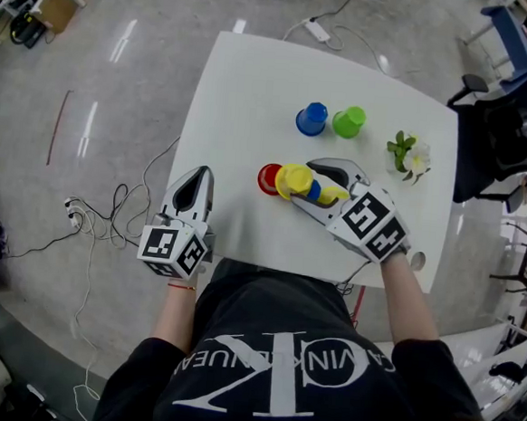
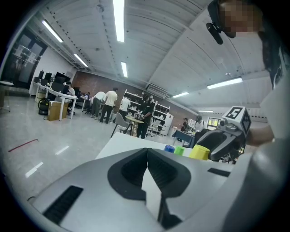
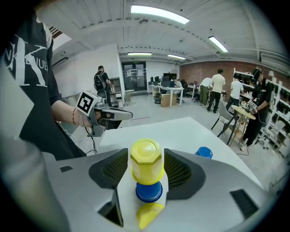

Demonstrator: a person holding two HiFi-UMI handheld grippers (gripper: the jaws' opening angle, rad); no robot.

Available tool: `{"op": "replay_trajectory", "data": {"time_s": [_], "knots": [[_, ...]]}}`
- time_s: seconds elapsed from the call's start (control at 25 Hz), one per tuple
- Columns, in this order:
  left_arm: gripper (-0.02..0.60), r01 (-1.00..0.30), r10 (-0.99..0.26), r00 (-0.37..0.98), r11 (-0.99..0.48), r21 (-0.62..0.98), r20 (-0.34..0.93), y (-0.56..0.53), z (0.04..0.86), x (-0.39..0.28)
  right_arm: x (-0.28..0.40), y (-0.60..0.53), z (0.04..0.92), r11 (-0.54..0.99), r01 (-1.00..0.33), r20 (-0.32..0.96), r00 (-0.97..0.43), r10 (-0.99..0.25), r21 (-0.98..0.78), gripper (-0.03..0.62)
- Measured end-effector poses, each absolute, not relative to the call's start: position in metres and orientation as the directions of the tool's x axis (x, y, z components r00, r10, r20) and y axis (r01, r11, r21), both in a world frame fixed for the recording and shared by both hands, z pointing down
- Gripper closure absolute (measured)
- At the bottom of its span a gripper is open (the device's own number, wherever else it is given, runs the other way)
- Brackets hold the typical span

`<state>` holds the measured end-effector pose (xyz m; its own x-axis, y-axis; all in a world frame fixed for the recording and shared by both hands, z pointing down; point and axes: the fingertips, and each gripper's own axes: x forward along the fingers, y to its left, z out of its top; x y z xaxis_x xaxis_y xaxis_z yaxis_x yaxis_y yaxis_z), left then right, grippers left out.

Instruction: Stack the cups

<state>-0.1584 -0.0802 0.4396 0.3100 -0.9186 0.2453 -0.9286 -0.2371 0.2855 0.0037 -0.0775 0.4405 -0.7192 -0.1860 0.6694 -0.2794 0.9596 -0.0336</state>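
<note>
Yellow cup loose between parted jaws of down-tilted right gripper — left gripper closed, empty, near-level.

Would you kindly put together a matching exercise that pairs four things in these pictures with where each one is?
Things:
1. yellow cup
2. green cup
3. red cup
4. flower

Places:
A. near the right edge of the table, head view
B. beside the lone blue cup
C. between the jaws of the right hand-held gripper
D. just left of the yellow cup, head view

Pairs: 1-C, 2-B, 3-D, 4-A
</note>
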Motion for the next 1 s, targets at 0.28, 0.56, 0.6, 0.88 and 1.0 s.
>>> {"op": "replay_trajectory", "data": {"time_s": [0.28,0.56,0.6,0.88,1.0], "knots": [[0.577,-0.926,-0.916,0.316,-0.242,0.289,0.246,-0.081,0.442,-0.160,0.009,-0.075,0.432,0.956,-0.279,0.637,-0.753,-0.163,-0.085,0.279],[0.577,-0.925,-0.915,0.319,-0.244,0.292,0.248,-0.085,0.443,-0.158,0.042,-0.102,0.412,0.913,-0.366,0.555,-0.804,-0.214,-0.178,0.286],[0.577,-0.924,-0.914,0.321,-0.246,0.292,0.248,-0.086,0.443,-0.158,0.048,-0.110,0.413,0.904,-0.389,0.554,-0.798,-0.236,-0.175,0.290],[0.577,-0.924,-0.909,0.326,-0.248,0.293,0.259,-0.085,0.446,-0.152,0.089,-0.180,0.448,0.727,-0.682,0.596,-0.618,-0.512,-0.082,0.319],[0.577,-0.926,-0.909,0.320,-0.239,0.293,0.268,-0.083,0.448,-0.154,0.104,-0.209,0.470,0.606,-0.795,0.621,-0.492,-0.611,-0.033,0.319]]}}
